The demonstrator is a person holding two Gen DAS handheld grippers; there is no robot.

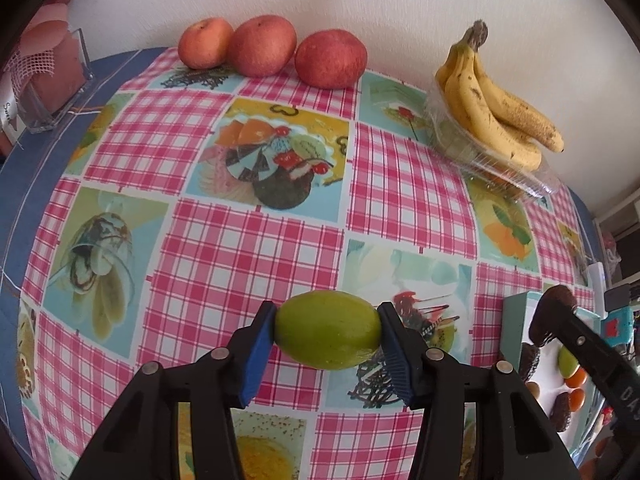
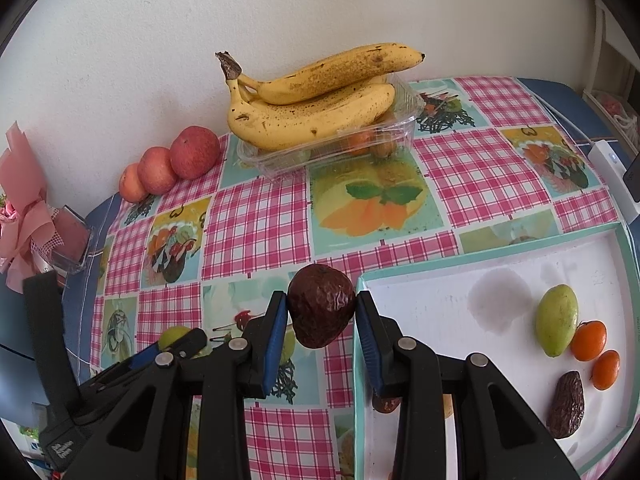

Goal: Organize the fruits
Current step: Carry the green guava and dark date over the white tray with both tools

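Observation:
In the left wrist view my left gripper [image 1: 327, 322] is shut on a green oval fruit [image 1: 328, 336], its blue pads pressing both ends just above the checked tablecloth [image 1: 248, 248]. My right gripper [image 2: 322, 310] is shut on a dark brown wrinkled avocado [image 2: 320, 300], held over the left rim of the white tray [image 2: 480, 258]. Inside the tray lie a second green fruit [image 2: 557, 320], two small orange fruits [image 2: 588, 340] and another dark avocado [image 2: 566, 404]. Three red fruits [image 1: 331, 58] line the wall.
Bananas [image 2: 312, 108] rest on a clear plastic container [image 2: 404, 120] holding small fruits, by the wall. A pink bouquet [image 2: 24, 208] and a clear box [image 2: 74, 240] stand at the table's left end. A white power strip [image 2: 610, 168] lies at the right edge.

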